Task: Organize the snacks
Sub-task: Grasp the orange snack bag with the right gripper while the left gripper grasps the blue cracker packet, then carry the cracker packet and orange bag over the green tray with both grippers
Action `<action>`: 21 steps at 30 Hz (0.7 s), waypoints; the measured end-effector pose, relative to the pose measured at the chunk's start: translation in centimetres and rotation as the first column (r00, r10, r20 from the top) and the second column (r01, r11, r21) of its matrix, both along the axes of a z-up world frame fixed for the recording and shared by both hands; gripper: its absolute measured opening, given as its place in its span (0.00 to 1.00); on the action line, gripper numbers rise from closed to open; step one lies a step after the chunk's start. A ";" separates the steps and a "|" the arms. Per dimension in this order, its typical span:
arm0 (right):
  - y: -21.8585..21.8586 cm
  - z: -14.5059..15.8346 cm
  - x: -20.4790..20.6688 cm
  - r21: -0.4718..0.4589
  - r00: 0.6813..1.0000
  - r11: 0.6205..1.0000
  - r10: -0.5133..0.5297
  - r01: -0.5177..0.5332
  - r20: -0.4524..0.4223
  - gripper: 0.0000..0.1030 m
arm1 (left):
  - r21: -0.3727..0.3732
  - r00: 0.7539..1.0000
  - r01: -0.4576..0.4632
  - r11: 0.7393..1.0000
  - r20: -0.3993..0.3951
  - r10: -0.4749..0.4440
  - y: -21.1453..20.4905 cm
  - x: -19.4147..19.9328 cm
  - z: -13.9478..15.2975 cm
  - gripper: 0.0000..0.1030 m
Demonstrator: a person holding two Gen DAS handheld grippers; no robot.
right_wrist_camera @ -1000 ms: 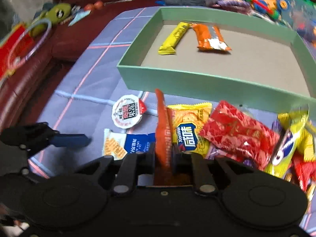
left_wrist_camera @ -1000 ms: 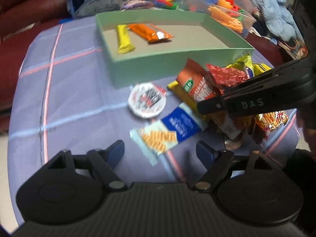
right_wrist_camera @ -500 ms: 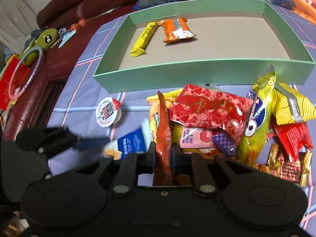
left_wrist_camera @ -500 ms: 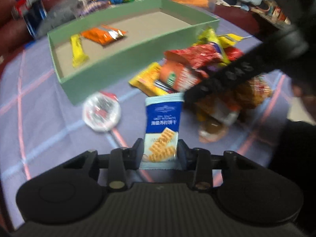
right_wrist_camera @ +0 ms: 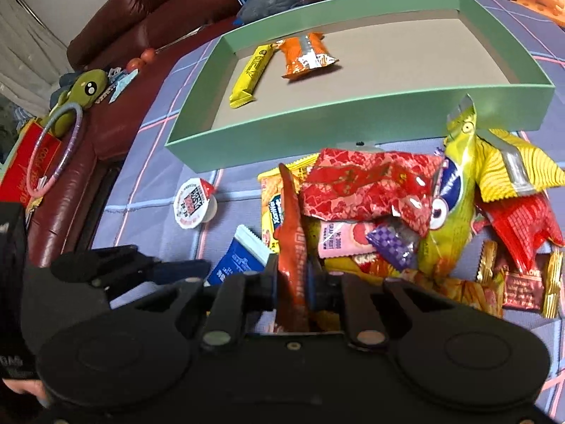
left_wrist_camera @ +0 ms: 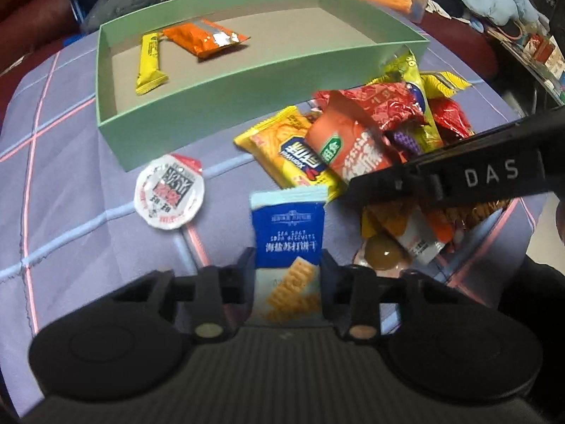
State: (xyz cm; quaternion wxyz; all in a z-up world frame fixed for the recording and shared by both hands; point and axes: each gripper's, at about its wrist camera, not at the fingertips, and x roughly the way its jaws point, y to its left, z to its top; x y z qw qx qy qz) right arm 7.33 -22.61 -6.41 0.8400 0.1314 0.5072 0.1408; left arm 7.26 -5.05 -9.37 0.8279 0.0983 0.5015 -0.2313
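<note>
Left gripper pinching a blue soda-cracker packet by its lower end: jaws pressed on both side edges, white crimped top pointing to 12 o'clock, golden crackers printed low on the wrapper. Right gripper clamped on an orange-red snack pouch, seen edge-on and standing upright between the jaws. Mixed snack pile at 1 to 3 o'clock of that pouch: red foil bag, yellow-green bag with a cartoon eye, yellow biscuit packet. Round sealed cup with a red and white lid at 10 o'clock of the cracker packet, flat on the purple checked surface. Green tray at 12 o'clock, holding a yellow bar and an orange wrapper side by side.
</note>
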 end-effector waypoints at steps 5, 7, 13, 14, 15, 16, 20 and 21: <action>0.0 0.8 -0.5 0.030 1.000 0.999 0.015 -0.016 0.017 0.15 | -0.025 0.999 -0.050 0.998 -0.003 0.050 0.6 -1.2 0.9 0.34; -0.1 1.3 -0.4 0.053 0.999 0.998 0.020 -0.021 0.027 0.15 | -0.051 0.997 -0.071 0.996 -0.004 0.071 1.3 -1.7 1.8 0.34; 0.0 2.7 0.0 0.130 0.999 0.991 0.022 -0.027 0.045 0.15 | -0.125 0.986 -0.147 0.981 0.055 0.155 3.7 -1.7 5.7 0.34; 0.1 3.1 0.2 0.140 0.998 0.990 0.022 -0.029 0.051 0.15 | -0.131 0.982 -0.163 0.978 0.070 0.174 4.0 -1.3 6.2 0.34; 0.1 3.4 0.4 0.147 0.998 0.989 0.020 -0.028 0.059 0.15 | -0.137 0.977 -0.182 0.974 0.088 0.195 4.4 -0.8 6.7 0.34; 0.2 3.7 0.8 0.150 0.998 0.988 0.016 -0.026 0.066 0.15 | -0.144 0.970 -0.204 0.968 0.103 0.220 4.7 -0.1 7.2 0.34; 0.1 5.4 3.4 0.157 0.993 0.988 -0.026 0.008 0.116 0.15 | -0.151 0.952 -0.254 0.955 0.136 0.275 5.1 3.4 8.1 0.34; 0.1 5.7 4.1 0.163 0.991 0.986 -0.040 0.019 0.127 0.15 | -0.148 0.950 -0.259 0.954 0.141 0.280 5.0 4.5 8.1 0.34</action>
